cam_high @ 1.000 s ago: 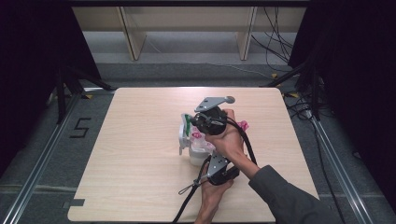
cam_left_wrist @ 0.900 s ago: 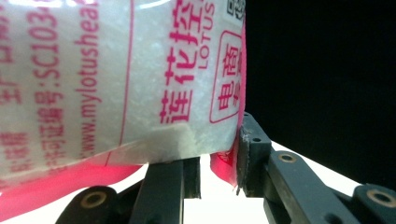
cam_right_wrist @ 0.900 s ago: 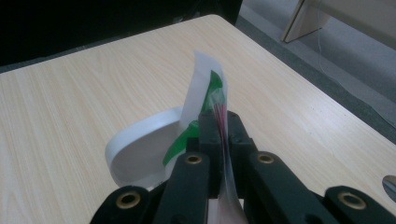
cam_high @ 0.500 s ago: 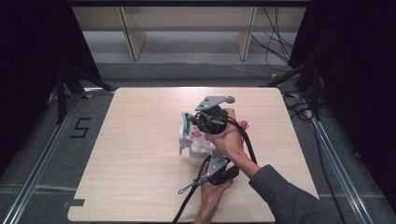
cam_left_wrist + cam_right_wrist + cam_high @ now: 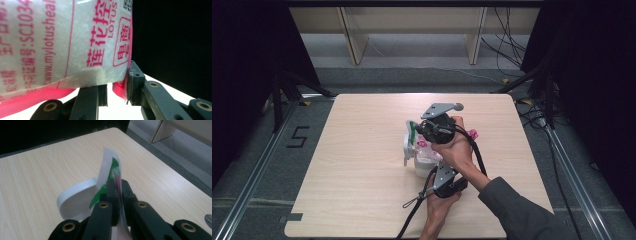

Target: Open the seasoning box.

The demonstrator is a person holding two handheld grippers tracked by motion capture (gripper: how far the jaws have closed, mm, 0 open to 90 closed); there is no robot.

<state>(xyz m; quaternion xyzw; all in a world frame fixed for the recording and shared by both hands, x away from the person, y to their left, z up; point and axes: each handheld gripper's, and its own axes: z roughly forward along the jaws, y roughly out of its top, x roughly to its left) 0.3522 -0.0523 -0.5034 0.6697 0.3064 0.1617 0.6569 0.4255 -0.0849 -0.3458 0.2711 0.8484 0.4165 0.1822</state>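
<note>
pale wood table (image 5: 362,190); white packet (image 5: 424,162) on it

Both claws clamped: right claw (image 5: 418,131) ahead, left claw (image 5: 435,167) nearer.

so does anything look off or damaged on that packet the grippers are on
Nothing looks spilled or torn. The pink-printed packet is pressed against the left gripper, and the right gripper pinches a white and green flap that curls upward. The table around them shows no mess.
</note>
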